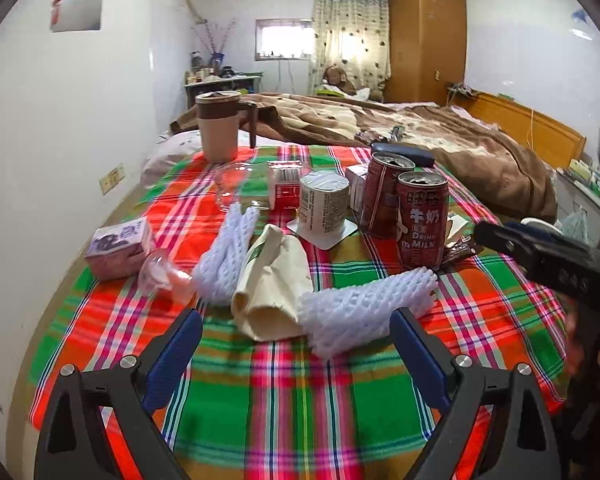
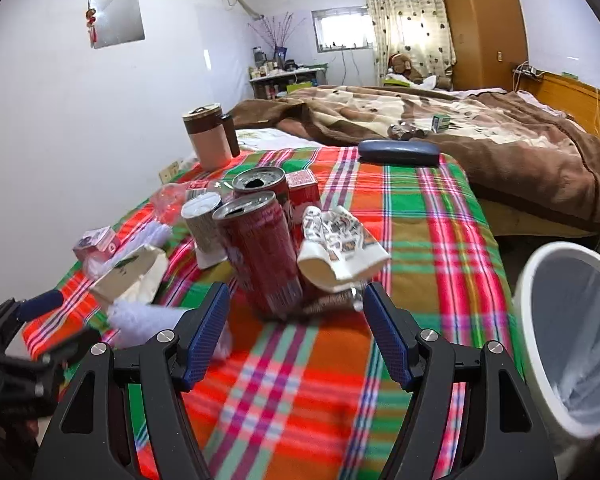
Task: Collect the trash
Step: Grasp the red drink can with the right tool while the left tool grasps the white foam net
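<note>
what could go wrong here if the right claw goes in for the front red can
The right claw is open, and the front can stands tight against a second can and a crumpled carton; a wide approach could topple them. Both cans are opened, so any leftover could spill on the plaid cloth. A clear cup lying near the left claw could roll off.

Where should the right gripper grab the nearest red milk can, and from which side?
Grip the red milk can around its middle, coming in level from the front, where the right gripper already faces it with fingers spread. It stands upright and its round sides suit two flat fingers. Probably avoid the top: the lid is torn open. The crumpled paper cup crowds its right side.
</note>
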Available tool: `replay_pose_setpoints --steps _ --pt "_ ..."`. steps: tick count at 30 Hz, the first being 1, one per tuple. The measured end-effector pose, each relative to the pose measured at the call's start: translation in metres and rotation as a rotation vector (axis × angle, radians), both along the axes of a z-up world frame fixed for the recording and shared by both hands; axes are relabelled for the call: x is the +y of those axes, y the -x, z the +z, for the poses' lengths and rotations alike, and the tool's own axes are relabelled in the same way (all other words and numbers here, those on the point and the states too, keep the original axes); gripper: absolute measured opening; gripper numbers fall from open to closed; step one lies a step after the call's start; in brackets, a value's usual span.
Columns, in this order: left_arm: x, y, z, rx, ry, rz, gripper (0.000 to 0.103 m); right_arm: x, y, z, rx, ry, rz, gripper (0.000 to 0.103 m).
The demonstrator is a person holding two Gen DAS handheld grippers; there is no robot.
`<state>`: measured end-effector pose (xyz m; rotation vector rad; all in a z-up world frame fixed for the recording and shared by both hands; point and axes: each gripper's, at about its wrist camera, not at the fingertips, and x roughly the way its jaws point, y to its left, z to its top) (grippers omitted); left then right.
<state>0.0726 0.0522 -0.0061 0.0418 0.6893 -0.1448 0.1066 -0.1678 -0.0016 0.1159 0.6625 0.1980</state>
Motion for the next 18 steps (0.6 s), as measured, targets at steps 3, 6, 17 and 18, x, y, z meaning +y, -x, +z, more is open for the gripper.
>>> replay_pose_setpoints --steps 3,6,17,18 --pt "-0.003 -0.009 -0.002 0.005 -0.014 -0.018 0.096 0.008 -0.014 -0.001 0.019 -0.004 0.04 0.071" --pt "-0.001 -0.017 -0.005 0.022 -0.004 -0.026 0.096 0.012 -0.026 -0.003 0.043 -0.021 0.074 0.071" --pt "-0.012 -0.034 -0.007 0.043 -0.041 -0.12 0.096 0.023 -0.048 -0.005 0.065 -0.024 0.146 0.058" --pt "-0.015 -0.034 -0.007 0.042 -0.047 -0.13 0.096 0.023 -0.049 -0.005 0.068 -0.024 0.144 0.058"
